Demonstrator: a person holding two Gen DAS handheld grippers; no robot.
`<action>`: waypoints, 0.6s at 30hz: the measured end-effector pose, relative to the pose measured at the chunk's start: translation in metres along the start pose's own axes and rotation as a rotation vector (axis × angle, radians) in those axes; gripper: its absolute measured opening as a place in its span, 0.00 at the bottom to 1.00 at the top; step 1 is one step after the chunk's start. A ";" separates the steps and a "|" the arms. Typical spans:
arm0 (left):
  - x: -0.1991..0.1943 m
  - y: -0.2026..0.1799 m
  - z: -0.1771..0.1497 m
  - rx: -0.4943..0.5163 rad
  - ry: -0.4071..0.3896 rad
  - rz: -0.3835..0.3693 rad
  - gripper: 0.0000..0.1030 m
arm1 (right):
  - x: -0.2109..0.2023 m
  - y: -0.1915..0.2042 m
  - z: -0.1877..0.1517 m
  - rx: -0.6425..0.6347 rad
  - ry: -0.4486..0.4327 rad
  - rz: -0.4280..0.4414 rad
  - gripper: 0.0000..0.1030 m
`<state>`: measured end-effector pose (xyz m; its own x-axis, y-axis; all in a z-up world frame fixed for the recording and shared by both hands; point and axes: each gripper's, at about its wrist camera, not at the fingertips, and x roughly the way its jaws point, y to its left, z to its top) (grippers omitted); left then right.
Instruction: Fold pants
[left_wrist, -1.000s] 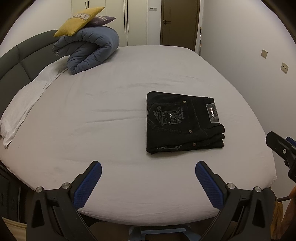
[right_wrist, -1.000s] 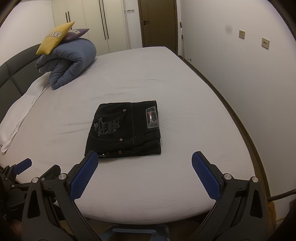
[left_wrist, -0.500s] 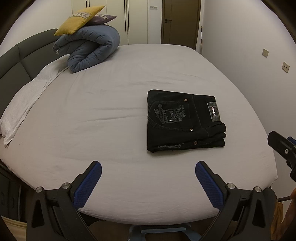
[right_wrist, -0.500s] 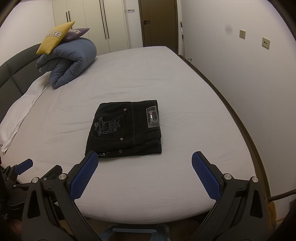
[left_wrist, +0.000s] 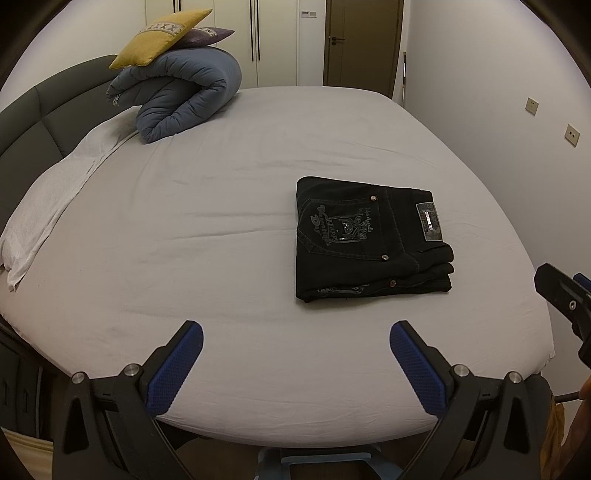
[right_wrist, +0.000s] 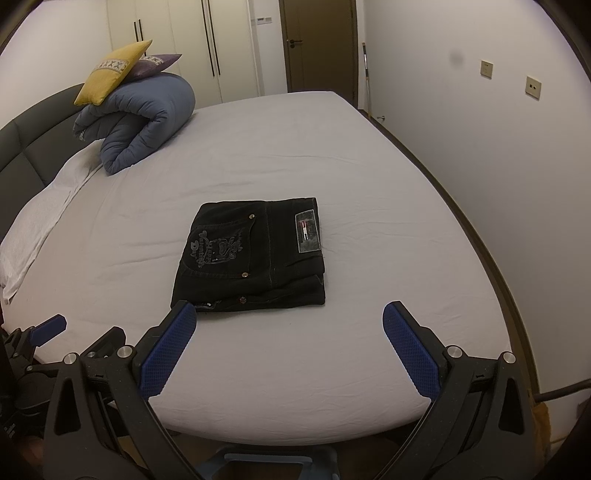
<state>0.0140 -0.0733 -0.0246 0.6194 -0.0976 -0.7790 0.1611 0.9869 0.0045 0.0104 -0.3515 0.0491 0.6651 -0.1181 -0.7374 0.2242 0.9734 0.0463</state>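
Black pants (left_wrist: 369, 240) lie folded into a flat rectangle on the grey bed sheet (left_wrist: 221, 229), with a printed back pocket and a grey label on top. They also show in the right wrist view (right_wrist: 255, 254). My left gripper (left_wrist: 295, 362) is open and empty, held back near the bed's front edge, left of the pants. My right gripper (right_wrist: 290, 347) is open and empty, just in front of the pants and apart from them.
A rolled blue duvet (left_wrist: 181, 92) with a yellow cushion (left_wrist: 159, 37) on top sits at the far left by the dark headboard (left_wrist: 26, 114). A white pillow (left_wrist: 48, 199) lies along the left edge. A wall (right_wrist: 498, 147) runs close along the bed's right side.
Both grippers stay open and have barely moved. The pants have not moved.
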 end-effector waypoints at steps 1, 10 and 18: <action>0.000 0.000 0.000 0.000 0.000 0.000 1.00 | 0.000 0.000 0.000 0.000 0.001 0.001 1.00; 0.000 0.001 0.000 0.000 0.001 0.000 1.00 | 0.000 0.002 -0.001 -0.003 0.001 0.001 1.00; 0.000 0.001 0.000 0.002 0.000 -0.002 1.00 | 0.001 0.002 -0.001 -0.002 0.002 0.001 1.00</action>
<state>0.0143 -0.0722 -0.0244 0.6189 -0.0992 -0.7792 0.1640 0.9865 0.0047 0.0106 -0.3493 0.0482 0.6641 -0.1166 -0.7384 0.2219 0.9740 0.0457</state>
